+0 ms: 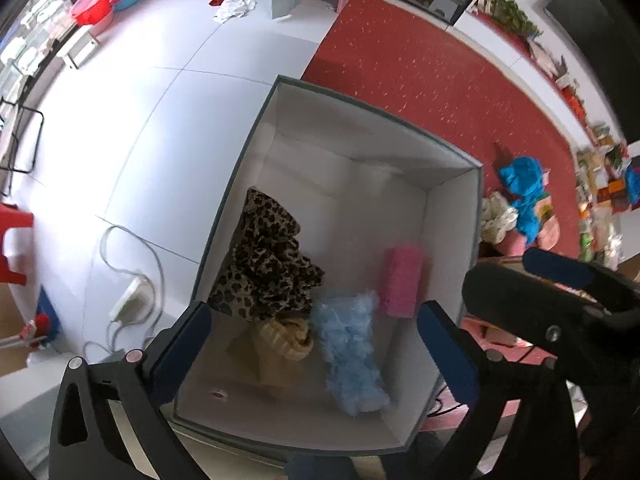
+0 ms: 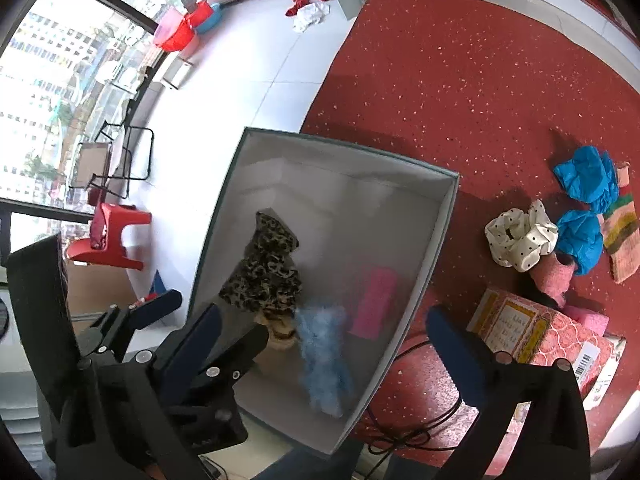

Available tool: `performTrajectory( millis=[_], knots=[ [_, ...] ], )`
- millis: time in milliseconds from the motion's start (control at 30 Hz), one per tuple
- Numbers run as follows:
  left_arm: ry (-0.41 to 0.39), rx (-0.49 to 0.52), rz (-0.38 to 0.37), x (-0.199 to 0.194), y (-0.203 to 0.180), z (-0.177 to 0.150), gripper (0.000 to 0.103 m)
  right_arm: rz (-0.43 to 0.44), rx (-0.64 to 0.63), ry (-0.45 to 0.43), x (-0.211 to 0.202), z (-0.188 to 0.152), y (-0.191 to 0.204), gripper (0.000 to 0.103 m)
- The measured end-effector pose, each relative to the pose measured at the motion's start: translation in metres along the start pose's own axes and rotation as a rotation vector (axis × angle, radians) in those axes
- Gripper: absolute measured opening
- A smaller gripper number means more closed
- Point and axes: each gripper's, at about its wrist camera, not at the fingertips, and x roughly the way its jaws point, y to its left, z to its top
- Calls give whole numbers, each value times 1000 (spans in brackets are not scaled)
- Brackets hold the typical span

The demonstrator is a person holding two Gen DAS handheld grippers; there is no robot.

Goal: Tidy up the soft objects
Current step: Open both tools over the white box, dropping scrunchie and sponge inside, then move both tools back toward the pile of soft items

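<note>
Four soft things lie inside the open white box (image 1: pixel 452 216): a leopard-print cloth (image 1: pixel 268 268) against its left wall, a cream knitted piece (image 1: pixel 286 340) just below it, a fluffy light-blue piece (image 1: pixel 352 352) beside that, and a pink sponge (image 1: pixel 400 280) near the right wall. Both the left gripper (image 1: pixel 312 344) and the right gripper (image 2: pixel 320 344) hang above the box, jaws wide apart and holding nothing. A polka-dot scrunchie (image 2: pixel 520 238) and crumpled blue cloths (image 2: pixel 588 180) lie on the red carpet (image 2: pixel 460 80).
</note>
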Motion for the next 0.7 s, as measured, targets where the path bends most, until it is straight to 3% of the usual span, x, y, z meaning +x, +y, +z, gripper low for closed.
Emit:
performTrajectory(
  millis=[333,700],
  knots=[
    [-28,-57,-111,-15,3,-1,103,74,66,-92,-43,-9,-7,103],
    [-41,75,-162,-43,-50,3,103,133,175,-205,-106,-44,-48,103]
  ],
)
